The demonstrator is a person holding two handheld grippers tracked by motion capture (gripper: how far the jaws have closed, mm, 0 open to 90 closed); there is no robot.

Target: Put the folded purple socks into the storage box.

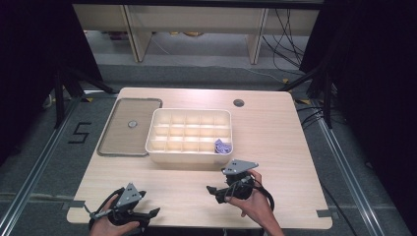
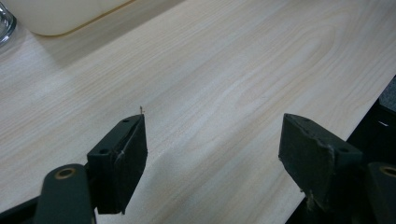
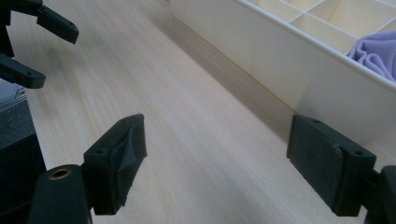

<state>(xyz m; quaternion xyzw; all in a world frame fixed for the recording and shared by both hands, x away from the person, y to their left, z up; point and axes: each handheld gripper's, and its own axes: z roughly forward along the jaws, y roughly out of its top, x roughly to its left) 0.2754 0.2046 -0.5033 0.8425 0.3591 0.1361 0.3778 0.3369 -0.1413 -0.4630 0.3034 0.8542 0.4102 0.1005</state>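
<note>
A white box [image 1: 189, 135] split into several small compartments stands at the middle of the wooden table [image 1: 280, 147]. A purple cloth [image 1: 223, 146] lies in its front right compartment. My right gripper [image 1: 213, 191] hovers just in front of that corner with its jaws pointing left. In the right gripper view it [image 3: 217, 126] is open over bare wood, with the box wall [image 3: 280, 60] and the purple cloth [image 3: 373, 51] to its right. My left gripper [image 1: 151, 213] rests near the front left edge. In the left gripper view it [image 2: 212, 126] is open with nothing between the jaws.
A flat brown-tinted lid [image 1: 129, 127] with a small round knob lies left of the box. A cable hole [image 1: 238, 103] sits at the table's far side. Bare wood stretches between the grippers and to the right. The table's front edge runs close under both hands.
</note>
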